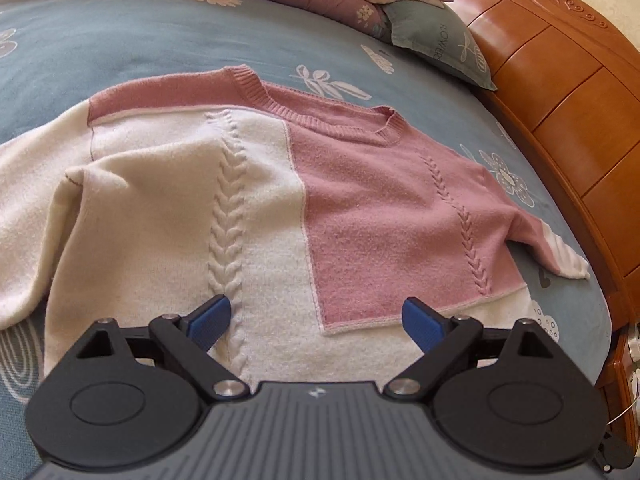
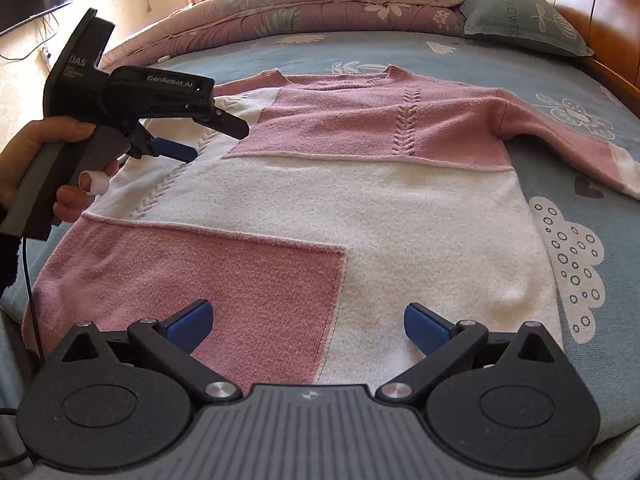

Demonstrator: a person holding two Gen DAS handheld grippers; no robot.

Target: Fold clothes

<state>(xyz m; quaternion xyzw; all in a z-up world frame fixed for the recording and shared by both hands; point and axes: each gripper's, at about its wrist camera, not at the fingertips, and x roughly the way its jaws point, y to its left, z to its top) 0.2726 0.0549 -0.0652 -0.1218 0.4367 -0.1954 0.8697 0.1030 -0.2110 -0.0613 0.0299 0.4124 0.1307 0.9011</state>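
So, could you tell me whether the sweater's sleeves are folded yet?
Partly: the sweater has its white sleeve folded in; the pink sleeve remains spread.

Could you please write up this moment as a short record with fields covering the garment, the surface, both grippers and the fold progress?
garment: pink and cream cable-knit sweater, front up
left sleeve: cream, folded in over the body
right sleeve: pink with cream cuff, spread out on the bed
surface: blue floral bedsheet
left gripper: fingers open, holding nothing
right gripper: fingers open, above the hem
background: grey-blue pillow, folded quilt
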